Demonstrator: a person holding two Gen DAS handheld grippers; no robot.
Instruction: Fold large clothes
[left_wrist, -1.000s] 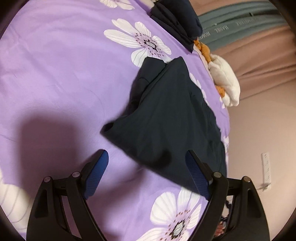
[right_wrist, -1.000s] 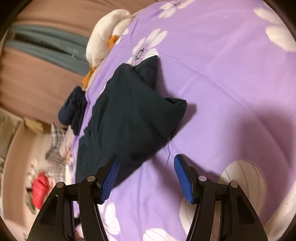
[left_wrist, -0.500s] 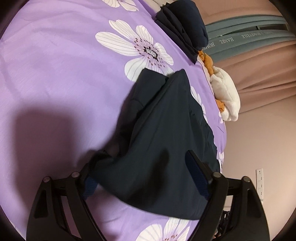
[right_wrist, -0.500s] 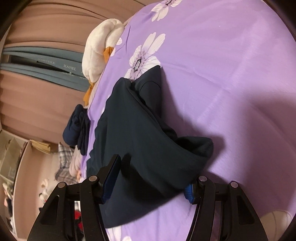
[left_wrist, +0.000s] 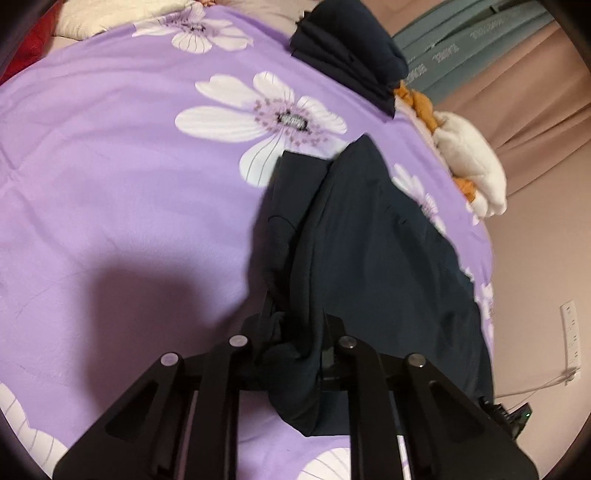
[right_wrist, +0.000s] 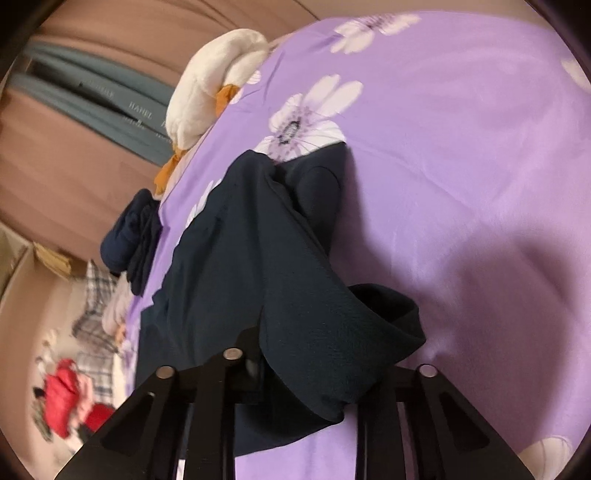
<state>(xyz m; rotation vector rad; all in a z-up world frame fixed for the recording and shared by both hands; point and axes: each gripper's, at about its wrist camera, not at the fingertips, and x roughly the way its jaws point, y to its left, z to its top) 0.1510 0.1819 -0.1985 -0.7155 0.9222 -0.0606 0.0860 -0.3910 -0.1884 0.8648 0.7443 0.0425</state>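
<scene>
Now both grippers, left (left_wrist: 291, 332) and right (right_wrist: 306, 365), have just closed their fingers on one dark garment (left_wrist: 369, 251).

Left wrist view looks down along left claw (left_wrist: 295, 332), close over bed (left_wrist: 110, 184). Right wrist view same, along right claw (right_wrist: 314, 354). Both share dark garment (left_wrist: 369, 251) and plush toy (right_wrist: 210, 85).

The bedsheet (left_wrist: 110, 166) was lilac with white daisy prints; the garment (left_wrist: 369, 258) on it was dark navy, the plush toy (right_wrist: 214, 88) cream and orange, the curtains (right_wrist: 55, 173) dusty pink.
</scene>
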